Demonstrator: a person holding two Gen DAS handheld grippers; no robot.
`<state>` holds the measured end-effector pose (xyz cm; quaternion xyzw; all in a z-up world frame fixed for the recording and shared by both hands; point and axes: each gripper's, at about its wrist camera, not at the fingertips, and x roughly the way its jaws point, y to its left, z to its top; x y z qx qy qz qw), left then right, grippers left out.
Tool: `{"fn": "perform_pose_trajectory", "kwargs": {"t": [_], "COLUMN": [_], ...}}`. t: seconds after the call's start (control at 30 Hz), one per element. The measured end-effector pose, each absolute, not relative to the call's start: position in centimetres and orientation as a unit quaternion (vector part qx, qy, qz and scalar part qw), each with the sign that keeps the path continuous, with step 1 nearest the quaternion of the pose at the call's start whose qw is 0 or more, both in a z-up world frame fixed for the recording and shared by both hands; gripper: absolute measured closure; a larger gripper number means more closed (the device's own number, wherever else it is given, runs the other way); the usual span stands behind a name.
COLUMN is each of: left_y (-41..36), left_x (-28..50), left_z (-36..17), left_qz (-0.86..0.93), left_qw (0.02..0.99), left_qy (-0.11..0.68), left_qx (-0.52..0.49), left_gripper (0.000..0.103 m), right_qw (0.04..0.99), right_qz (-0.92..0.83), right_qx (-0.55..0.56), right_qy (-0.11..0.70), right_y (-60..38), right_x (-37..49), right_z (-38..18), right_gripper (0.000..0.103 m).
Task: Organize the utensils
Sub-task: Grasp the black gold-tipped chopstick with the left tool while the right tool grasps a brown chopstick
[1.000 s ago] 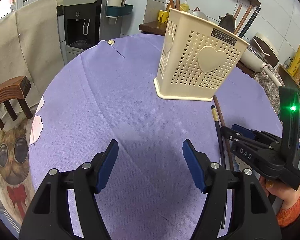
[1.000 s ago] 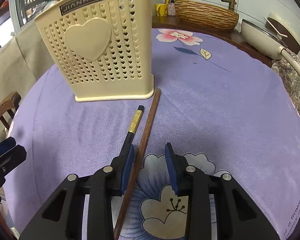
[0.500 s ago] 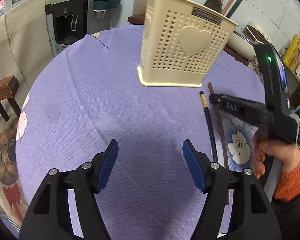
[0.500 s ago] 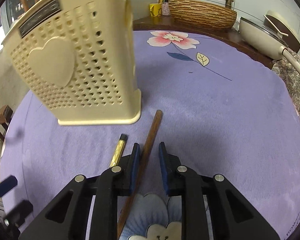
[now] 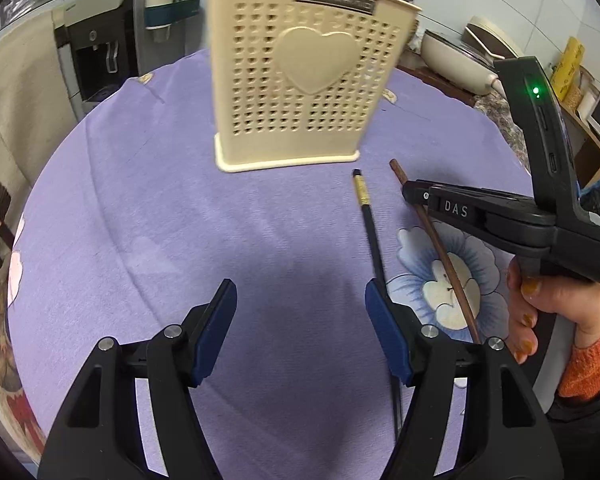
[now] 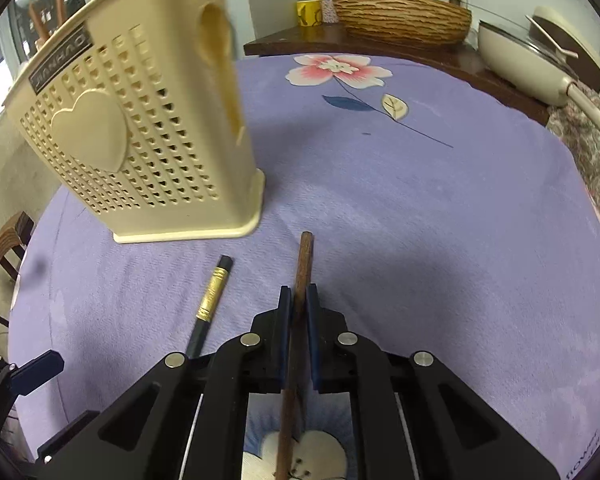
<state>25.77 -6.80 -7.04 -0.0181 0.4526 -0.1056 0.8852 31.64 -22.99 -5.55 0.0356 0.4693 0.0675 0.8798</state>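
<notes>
left gripper [image 5: 300, 312] fingers apart over bare purple cloth [image 5: 140, 220], holding nothing; black chopstick [image 6: 214, 294] loose beside right gripper [image 6: 298, 308], clamped on brown chopstick [image 6: 303, 264] near its end, short of cream holder [image 6: 140, 128]: risk it pivots or slips when lifted

The round surface under a lilac flower-printed cloth [image 6: 420, 208] carries a cream perforated plastic utensil holder with a raised heart [image 6: 140, 140], standing upright, and just in front of its base a black gold-banded chopstick [image 6: 212, 300] beside a brown wooden chopstick [image 6: 304, 256].
</notes>
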Motion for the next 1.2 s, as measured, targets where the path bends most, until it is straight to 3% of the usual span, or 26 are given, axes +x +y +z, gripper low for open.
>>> {"fn": "perform_pose_trajectory", "kwargs": {"t": [0.13, 0.3, 0.37, 0.6, 1.0, 1.2], "left_y": [-9.3, -11.3, -11.4, -11.9, -12.6, -12.9], "left_x": [26.5, 27.9, 28.3, 30.2, 33.7, 33.6], "left_z": [-7.2, -8.4, -8.6, -8.7, -8.7, -8.7], "left_qz": [-0.125, -0.128, -0.126, -0.103, -0.093, -0.095], "left_qw": [0.882, 0.873, 0.872, 0.877, 0.876, 0.875], "left_qy": [0.454, 0.470, 0.472, 0.468, 0.470, 0.473], "left_qx": [0.007, 0.031, 0.028, 0.043, 0.052, 0.049], "left_gripper": [0.038, 0.054, 0.055, 0.082, 0.085, 0.094], "right_qw": [0.874, 0.872, 0.872, 0.873, 0.874, 0.876], "right_qz": [0.069, 0.068, 0.069, 0.069, 0.070, 0.066], "right_qx": [0.061, 0.076, 0.079, 0.083, 0.088, 0.081], "right_qy": [0.478, 0.479, 0.479, 0.476, 0.473, 0.471], "right_y": [-24.2, -24.9, -25.1, -25.2, -25.3, -25.2], "right_x": [31.1, 30.9, 30.9, 30.9, 30.8, 30.8], "right_z": [-5.6, -5.7, -5.8, -5.8, -5.9, -5.9], "right_gripper": [0.096, 0.096, 0.096, 0.096, 0.096, 0.096]}}
